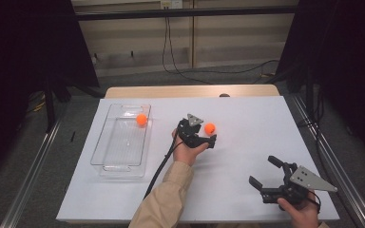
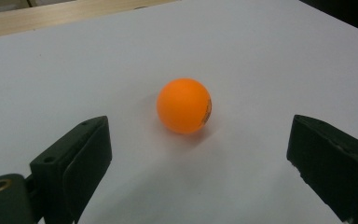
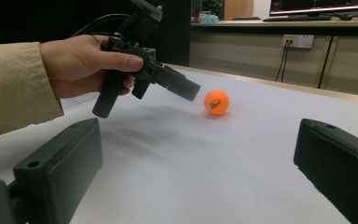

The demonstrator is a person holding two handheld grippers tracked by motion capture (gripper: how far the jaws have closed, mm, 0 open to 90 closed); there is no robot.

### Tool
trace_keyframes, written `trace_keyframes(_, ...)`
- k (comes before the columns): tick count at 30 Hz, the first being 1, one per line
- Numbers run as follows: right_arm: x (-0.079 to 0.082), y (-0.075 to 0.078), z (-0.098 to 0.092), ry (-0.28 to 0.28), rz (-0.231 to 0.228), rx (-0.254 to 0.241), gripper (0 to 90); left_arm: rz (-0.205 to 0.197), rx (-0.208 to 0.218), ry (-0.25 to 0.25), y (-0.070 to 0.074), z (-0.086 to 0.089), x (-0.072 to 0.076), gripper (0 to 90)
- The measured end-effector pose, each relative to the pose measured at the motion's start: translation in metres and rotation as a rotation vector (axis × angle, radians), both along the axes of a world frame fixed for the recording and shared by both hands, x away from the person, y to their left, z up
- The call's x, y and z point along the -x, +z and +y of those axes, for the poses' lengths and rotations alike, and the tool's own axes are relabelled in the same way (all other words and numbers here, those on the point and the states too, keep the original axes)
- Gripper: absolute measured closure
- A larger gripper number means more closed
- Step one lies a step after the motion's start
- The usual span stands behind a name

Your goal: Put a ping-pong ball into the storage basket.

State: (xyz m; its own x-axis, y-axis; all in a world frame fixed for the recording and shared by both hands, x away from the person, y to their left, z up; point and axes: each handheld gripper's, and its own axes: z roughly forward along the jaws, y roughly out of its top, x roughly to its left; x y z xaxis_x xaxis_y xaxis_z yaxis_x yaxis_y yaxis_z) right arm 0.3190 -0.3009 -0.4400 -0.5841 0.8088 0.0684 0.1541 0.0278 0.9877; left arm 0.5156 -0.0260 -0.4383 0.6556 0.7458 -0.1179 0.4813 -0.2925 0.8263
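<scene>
An orange ball (image 1: 210,128) rests on the white table (image 1: 247,114), just ahead of my left gripper (image 1: 203,132). That gripper is open, and in its own view the ball (image 2: 184,106) lies beyond the gap between the two black jaws, touching neither; the left gripper (image 2: 200,158) holds nothing. A second orange ball (image 1: 142,119) sits in the far end of a clear plastic tray (image 1: 105,142) at the left. My right gripper (image 1: 264,171) stands open and empty near the front right of the table. From the right gripper (image 3: 200,163) I see the ball (image 3: 216,102) and the left gripper (image 3: 185,89) beside it.
A tan-sleeved forearm (image 1: 164,199) reaches in from the bottom centre, with a black cable (image 1: 159,168) trailing along it. The table's wooden far edge (image 1: 190,90) runs behind the white surface. Dark curtains and cables stand beyond the table.
</scene>
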Motion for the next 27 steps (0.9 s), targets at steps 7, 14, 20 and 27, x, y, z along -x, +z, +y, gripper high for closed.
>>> trace_keyframes(7, -0.0001, -0.0001, 0.0002, 0.002, 0.000, 0.003, 0.6, -0.003, 0.007, 0.003, -0.0009, -0.0007, -0.0021, 6.5)
trace_keyframes(14, -0.0004, -0.0003, 0.0008, 0.005, 0.001, 0.001, 0.6, -0.003, 0.000, 0.001, -0.0018, -0.0034, -0.0045, 6.5)
trace_keyframes(20, -0.0002, -0.0001, 0.0001, 0.002, 0.000, 0.002, 0.6, 0.001, 0.005, -0.005, -0.0037, -0.0068, -0.0063, 6.4)
trace_keyframes(27, -0.0002, 0.0000, -0.0003, 0.001, 0.000, 0.000, 0.6, 0.001, 0.010, -0.002, -0.0035, -0.0088, -0.0082, 6.4)
